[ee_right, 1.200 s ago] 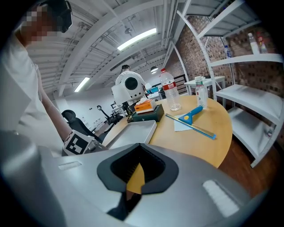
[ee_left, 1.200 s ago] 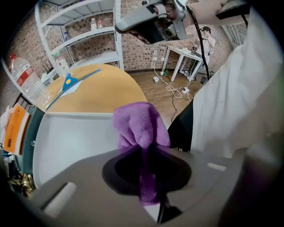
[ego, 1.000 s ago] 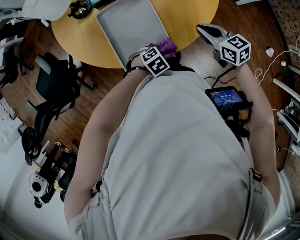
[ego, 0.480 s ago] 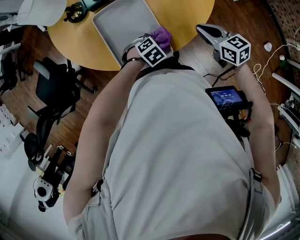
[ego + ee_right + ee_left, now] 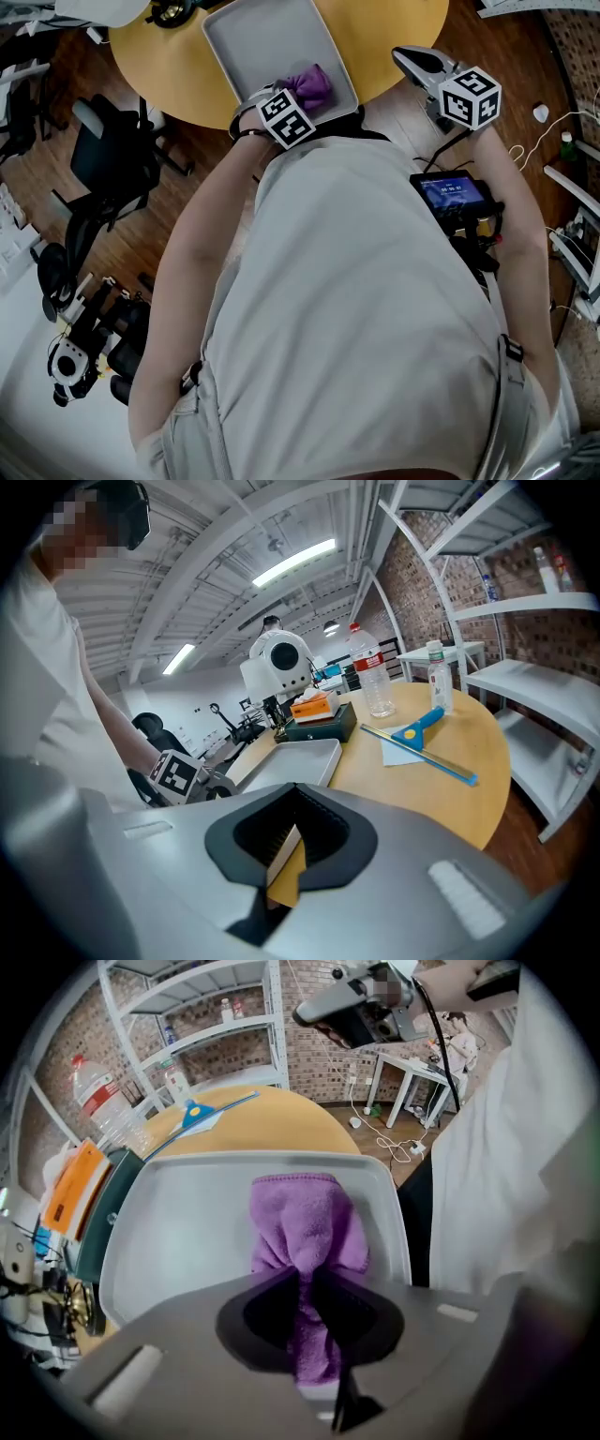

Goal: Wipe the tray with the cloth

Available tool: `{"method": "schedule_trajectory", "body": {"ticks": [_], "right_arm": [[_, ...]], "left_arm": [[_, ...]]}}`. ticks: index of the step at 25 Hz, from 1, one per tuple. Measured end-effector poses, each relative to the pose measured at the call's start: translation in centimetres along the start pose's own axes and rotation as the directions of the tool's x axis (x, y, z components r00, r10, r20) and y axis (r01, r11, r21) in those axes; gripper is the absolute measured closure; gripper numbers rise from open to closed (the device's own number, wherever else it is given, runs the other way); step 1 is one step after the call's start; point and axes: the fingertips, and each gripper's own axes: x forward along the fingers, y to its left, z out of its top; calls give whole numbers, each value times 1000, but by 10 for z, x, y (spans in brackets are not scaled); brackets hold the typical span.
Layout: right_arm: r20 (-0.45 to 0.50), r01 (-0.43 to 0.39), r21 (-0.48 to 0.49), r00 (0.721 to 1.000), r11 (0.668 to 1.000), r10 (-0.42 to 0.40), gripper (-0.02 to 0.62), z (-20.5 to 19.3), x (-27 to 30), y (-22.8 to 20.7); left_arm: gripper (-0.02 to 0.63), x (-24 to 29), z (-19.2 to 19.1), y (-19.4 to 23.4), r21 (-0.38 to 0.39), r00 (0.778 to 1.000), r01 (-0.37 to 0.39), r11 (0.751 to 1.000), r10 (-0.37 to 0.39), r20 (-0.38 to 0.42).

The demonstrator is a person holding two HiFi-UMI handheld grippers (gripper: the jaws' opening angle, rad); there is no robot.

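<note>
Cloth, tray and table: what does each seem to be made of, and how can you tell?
The cloth looks like purple microfibre or terry: fuzzy pile, soft folds. The tray looks like grey plastic, possibly coated metal: smooth matt face, rounded rim. The table looks like wood or laminate: even yellow, slight sheen.

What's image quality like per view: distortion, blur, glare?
Head view: fisheye bend, even light, sharp; cloth and tray crowd the top edge. Left gripper view: dark round vignette, shelves bow, cloth crisp, nearest foreground soft, a mosaic patch up top. Right gripper view: same vignette, ceiling lights glare white, shelving curves, mosaic patch top left.
</note>
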Motion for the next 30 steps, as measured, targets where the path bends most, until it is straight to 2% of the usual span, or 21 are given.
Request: {"method": "schedule_trajectory", "body": {"ticks": [6,11,16,23,30], "right_arm": [[-24,-54,-43,998,998,53,594,8,13,18],[-41,-89,-70,995,994,86,593,15,23,31],[-46,-103,-88,994,991,99,594,19,31,36],[-35,-63,-74,998,995,60,594,17,17,27],[-25,-34,-54,999,998,33,593,15,16,19]], "left_arm": [[552,-15,-45,-4,-87,999,-28,996,26,-23],[552,-25,-61,-3,-122,998,-50,991,46,-34],[551,-22,-62,-4,-113,998,-62,992,59,-28],[549,-22,-60,-1,-72,998,-52,996,50,-23],[549,-20,-67,32,-51,997,-74,996,73,-32]]}}
